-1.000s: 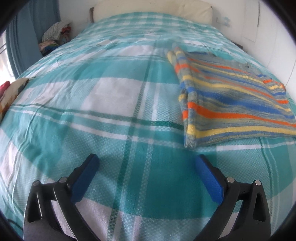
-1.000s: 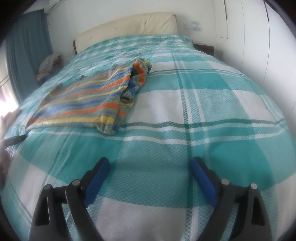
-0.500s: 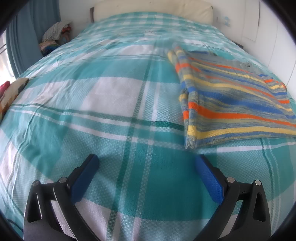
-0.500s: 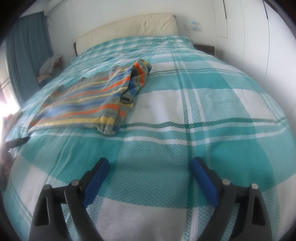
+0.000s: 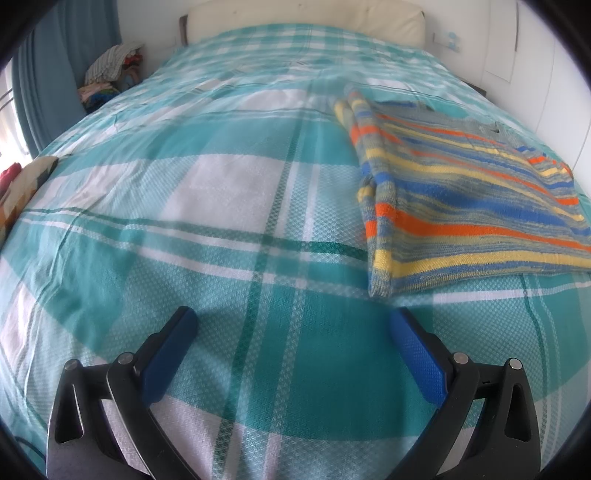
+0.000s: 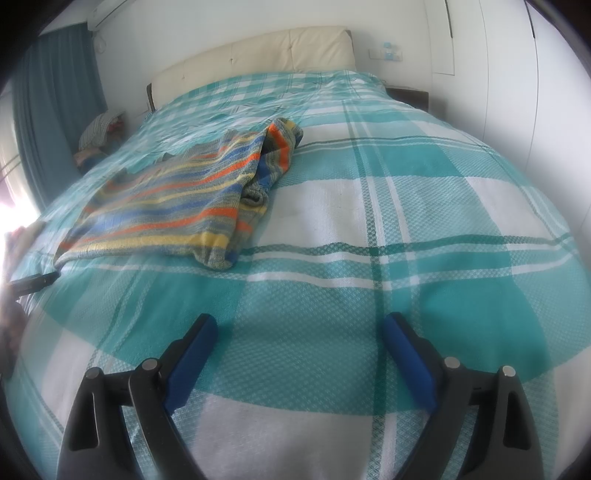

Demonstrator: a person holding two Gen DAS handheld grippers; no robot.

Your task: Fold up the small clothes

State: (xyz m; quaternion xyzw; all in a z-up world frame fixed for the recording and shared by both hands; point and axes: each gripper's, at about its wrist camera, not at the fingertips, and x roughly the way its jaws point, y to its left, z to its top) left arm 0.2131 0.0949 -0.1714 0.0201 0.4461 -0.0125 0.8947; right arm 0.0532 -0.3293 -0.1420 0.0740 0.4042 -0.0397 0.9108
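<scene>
Left wrist: left tool wide, empty, above the bed; striped sweater lies flat just beyond its right finger.
Right wrist: right tool wide, empty; sweater beyond-left. Soft, limp knit: pinch hem corners.

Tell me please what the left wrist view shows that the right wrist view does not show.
Only the left wrist view shows the patterned cushion at the bed's left edge, and the left gripper, open over the bedspread.

Only the right wrist view shows the dark bedside table, the white unit high on the wall, the sweater's bunched sleeve, and the right gripper, open and empty.

Both show the striped sweater lying flat on the checked bedspread, the cream headboard, the blue curtain and the pile of clothes beside it.
</scene>
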